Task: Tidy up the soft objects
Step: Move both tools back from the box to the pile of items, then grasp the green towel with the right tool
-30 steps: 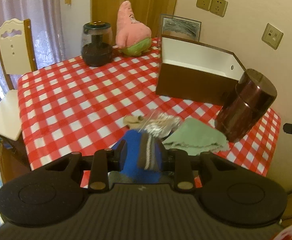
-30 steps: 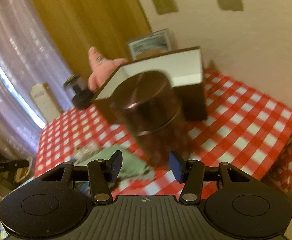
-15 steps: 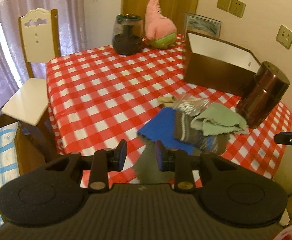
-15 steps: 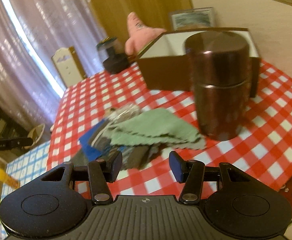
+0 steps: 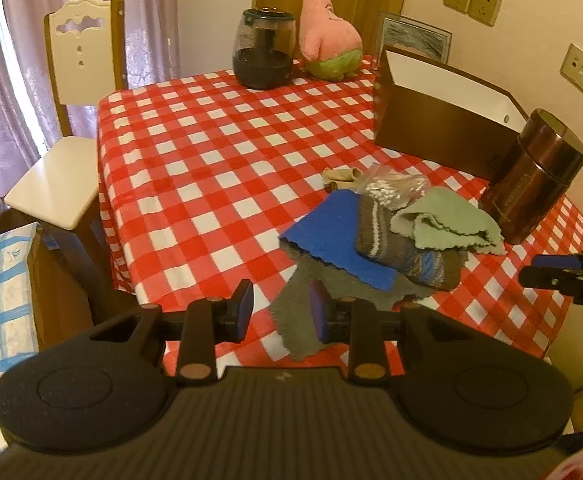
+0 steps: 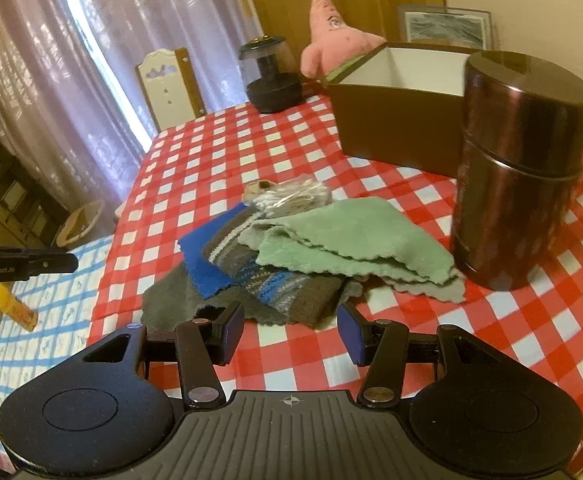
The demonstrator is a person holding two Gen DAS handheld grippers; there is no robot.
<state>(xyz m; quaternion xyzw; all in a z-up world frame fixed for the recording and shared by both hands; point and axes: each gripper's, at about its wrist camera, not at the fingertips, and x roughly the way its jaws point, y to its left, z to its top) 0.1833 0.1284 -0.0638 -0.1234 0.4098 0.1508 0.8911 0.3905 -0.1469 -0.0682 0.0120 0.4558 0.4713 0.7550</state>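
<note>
A pile of soft things lies near the table's front right corner: a grey cloth (image 5: 315,304) at the bottom, a blue cloth (image 5: 331,236), a brown striped knit sock (image 5: 403,252) and a green cloth (image 5: 447,220) on top. The same pile shows in the right wrist view, with the green cloth (image 6: 347,240), sock (image 6: 283,284) and blue cloth (image 6: 199,260). My left gripper (image 5: 281,312) is open and empty, just short of the grey cloth's near edge. My right gripper (image 6: 289,332) is open and empty in front of the sock. A brown open box (image 5: 443,120) stands behind the pile.
A dark brown canister (image 5: 531,184) stands right beside the green cloth. A pink plush star (image 5: 327,40) and a dark glass jar (image 5: 263,52) stand at the table's far edge. A clear plastic bag (image 5: 391,188) lies behind the pile. A white chair (image 5: 63,140) is at the left.
My left gripper has let go of the blue cloth and sock, opened and drawn back from the table. My right gripper has also pulled back from the canister, staying open.
</note>
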